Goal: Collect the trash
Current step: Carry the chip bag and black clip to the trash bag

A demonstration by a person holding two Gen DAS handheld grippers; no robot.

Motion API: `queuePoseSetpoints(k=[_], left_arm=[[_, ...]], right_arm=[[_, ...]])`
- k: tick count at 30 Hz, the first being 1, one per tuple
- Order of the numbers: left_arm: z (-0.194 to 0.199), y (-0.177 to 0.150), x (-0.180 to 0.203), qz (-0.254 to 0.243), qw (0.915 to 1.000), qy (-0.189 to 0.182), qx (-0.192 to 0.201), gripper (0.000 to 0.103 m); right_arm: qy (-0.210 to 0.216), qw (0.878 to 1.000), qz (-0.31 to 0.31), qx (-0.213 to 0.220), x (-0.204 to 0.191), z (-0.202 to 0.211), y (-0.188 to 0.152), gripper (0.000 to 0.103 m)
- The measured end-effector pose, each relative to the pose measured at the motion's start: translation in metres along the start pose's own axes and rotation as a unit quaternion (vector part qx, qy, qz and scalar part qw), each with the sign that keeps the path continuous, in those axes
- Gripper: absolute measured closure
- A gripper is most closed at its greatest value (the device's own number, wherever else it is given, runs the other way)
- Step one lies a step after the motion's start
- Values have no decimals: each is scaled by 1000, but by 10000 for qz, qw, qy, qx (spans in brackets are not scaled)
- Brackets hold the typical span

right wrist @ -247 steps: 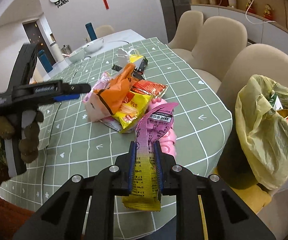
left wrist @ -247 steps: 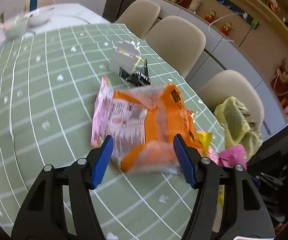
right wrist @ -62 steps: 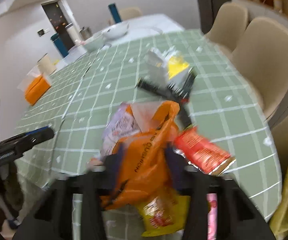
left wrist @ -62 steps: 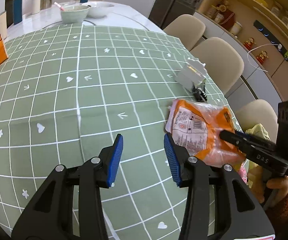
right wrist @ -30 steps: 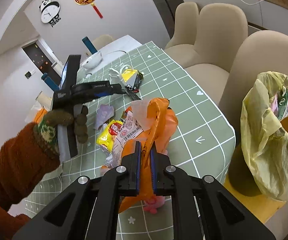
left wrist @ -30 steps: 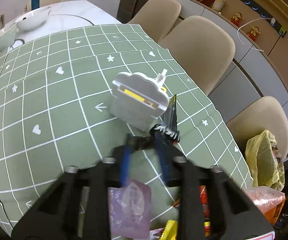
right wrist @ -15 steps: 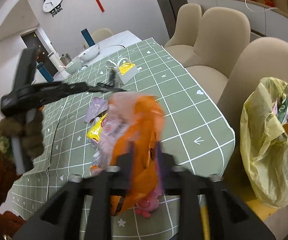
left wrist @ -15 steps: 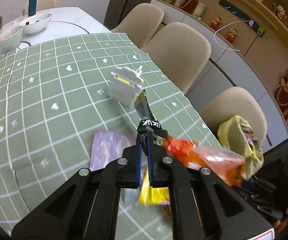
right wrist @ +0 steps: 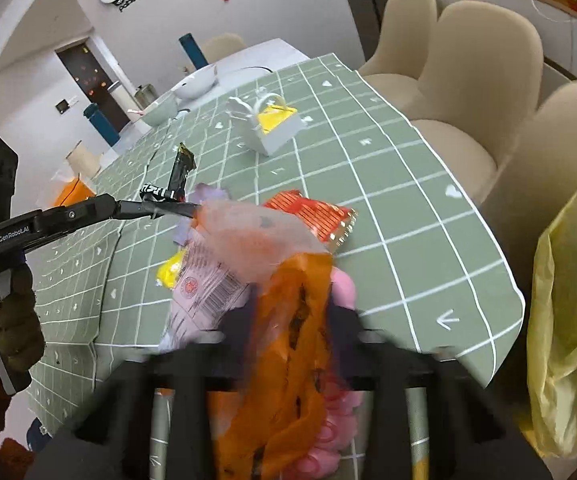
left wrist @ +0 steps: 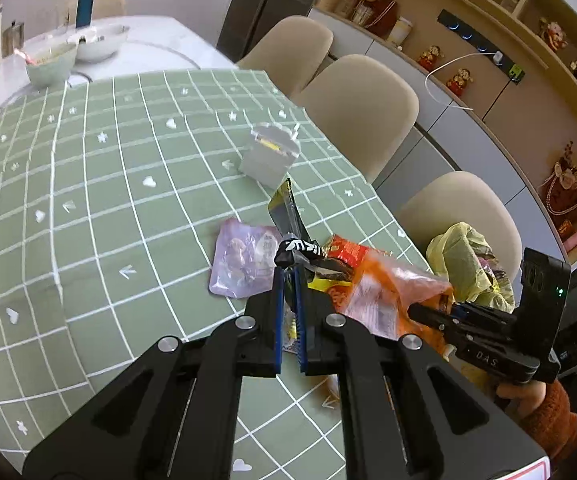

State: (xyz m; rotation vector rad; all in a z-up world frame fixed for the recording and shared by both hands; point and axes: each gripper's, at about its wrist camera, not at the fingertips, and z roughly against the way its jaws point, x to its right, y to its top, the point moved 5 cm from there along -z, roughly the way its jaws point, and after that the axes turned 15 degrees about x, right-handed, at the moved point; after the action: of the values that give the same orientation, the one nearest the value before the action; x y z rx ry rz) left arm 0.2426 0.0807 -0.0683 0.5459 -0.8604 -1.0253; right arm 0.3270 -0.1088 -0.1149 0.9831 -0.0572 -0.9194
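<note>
The left gripper (left wrist: 288, 280), its blue pads clenched on a narrow black snack wrapper with white lettering (left wrist: 288, 236), is shown raised above the green checked tablecloth (left wrist: 108, 200). The right gripper (right wrist: 292, 320), blurred in its own view, has just been closing after a brief release; the crinkled orange-and-clear plastic snack bag (right wrist: 288, 292) lies between its jaws, though whether the pads press on it cannot be told. Beneath are seen a pale purple pouch (left wrist: 244, 264), a red foil packet (right wrist: 312, 216), a yellow wrapper (right wrist: 170, 272) and a pink item (right wrist: 342, 292). The yellow-green plastic trash bag (right wrist: 564, 320) hangs beside the beige chair (left wrist: 456, 204), beyond the table edge; a small white box with a yellow panel (right wrist: 268, 124) stands farther off. A slip is judged possible: the orange bag may have been re-gripped loosely, and the thin black wrapper is pinched only near one end. Compared with one second earlier, the black wrapper has been lifted off the cloth, and the orange bag has been loosened and regrasped.
</note>
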Motion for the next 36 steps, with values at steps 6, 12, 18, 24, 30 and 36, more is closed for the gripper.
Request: queuePoseSetpoints(k=[6, 12, 18, 24, 30, 36], left_arm=[[22, 22, 16, -167, 9991, -107, 380, 98], [39, 46, 56, -504, 9959, -358, 667, 98], [48, 54, 108, -923, 9899, -755, 772, 98], [45, 46, 159, -1253, 9825, -1183, 714, 98], [37, 32, 201, -1391, 9765, -1558, 528, 98], [26, 22, 238, -1538, 9693, -1886, 350, 98]], right_arm=[[-61, 9978, 32, 652, -2, 52, 33, 86], [-569, 9898, 298, 1269, 11, 110, 56, 86], [-1075, 9808, 271, 1607, 34, 160, 51, 86], [-1441, 9726, 65, 1822, 58, 203, 36, 86], [-1835, 9608, -124, 2075, 83, 243, 27, 86], [-2199, 9485, -339, 2256, 110, 272, 18, 86]])
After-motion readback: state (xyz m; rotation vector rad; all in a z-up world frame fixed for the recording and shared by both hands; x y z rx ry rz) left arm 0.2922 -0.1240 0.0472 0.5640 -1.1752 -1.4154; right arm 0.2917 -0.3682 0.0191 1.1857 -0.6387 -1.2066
